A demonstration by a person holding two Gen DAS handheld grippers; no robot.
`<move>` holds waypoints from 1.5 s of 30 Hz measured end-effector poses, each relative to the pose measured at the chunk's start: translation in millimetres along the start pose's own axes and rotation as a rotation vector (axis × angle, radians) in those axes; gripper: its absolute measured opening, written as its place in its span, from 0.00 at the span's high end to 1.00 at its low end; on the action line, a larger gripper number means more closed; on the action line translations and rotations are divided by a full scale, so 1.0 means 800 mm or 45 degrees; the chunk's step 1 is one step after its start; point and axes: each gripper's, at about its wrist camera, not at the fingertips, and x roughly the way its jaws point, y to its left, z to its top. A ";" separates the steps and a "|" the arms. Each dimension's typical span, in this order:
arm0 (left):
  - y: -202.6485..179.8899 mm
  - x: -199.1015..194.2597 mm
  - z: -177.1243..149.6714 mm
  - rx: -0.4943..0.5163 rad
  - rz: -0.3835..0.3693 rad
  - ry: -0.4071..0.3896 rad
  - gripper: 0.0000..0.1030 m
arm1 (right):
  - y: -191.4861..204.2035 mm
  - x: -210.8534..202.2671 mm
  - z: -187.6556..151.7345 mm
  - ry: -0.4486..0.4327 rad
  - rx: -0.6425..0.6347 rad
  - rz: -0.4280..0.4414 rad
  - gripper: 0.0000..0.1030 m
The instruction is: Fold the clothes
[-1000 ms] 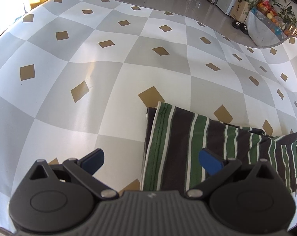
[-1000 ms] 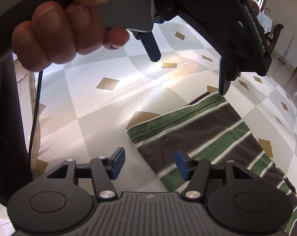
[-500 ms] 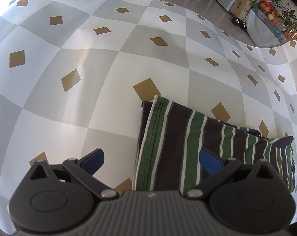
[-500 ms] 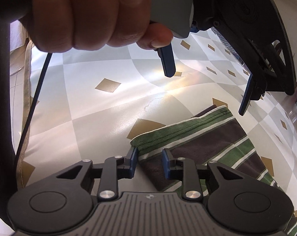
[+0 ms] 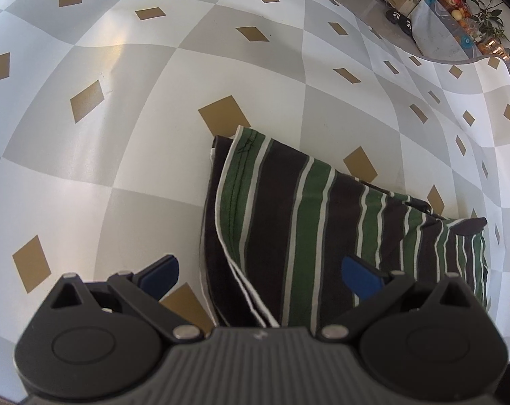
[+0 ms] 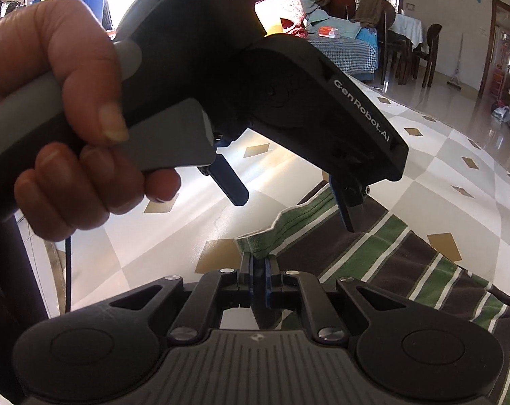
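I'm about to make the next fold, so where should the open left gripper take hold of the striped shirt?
Judging by its pose, the left gripper should grip the striped shirt at its near hemmed edge, coming from the side, where the layers stack loosely.

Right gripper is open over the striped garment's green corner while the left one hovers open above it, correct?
Not quite: the right gripper is shut on the striped garment's green corner, as the right wrist view shows. The left gripper does hover open above it.
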 end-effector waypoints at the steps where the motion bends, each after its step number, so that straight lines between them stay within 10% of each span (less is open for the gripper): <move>1: 0.000 0.003 0.000 -0.006 -0.020 0.012 0.00 | -0.002 -0.002 0.000 -0.005 0.007 -0.001 0.94; 16: -0.004 0.036 0.005 -0.136 -0.317 0.052 0.09 | -0.014 -0.011 -0.005 -0.019 0.013 -0.054 0.89; 22: -0.009 0.035 0.005 -0.130 -0.334 0.064 0.07 | -0.003 0.001 -0.013 0.027 -0.049 -0.042 0.65; 33: 0.000 0.030 0.003 -0.153 -0.329 0.067 0.06 | 0.015 0.029 -0.013 -0.008 -0.180 -0.182 0.62; 45: 0.014 0.024 0.014 -0.201 -0.252 0.019 0.00 | 0.013 0.031 -0.011 -0.043 -0.202 -0.255 0.95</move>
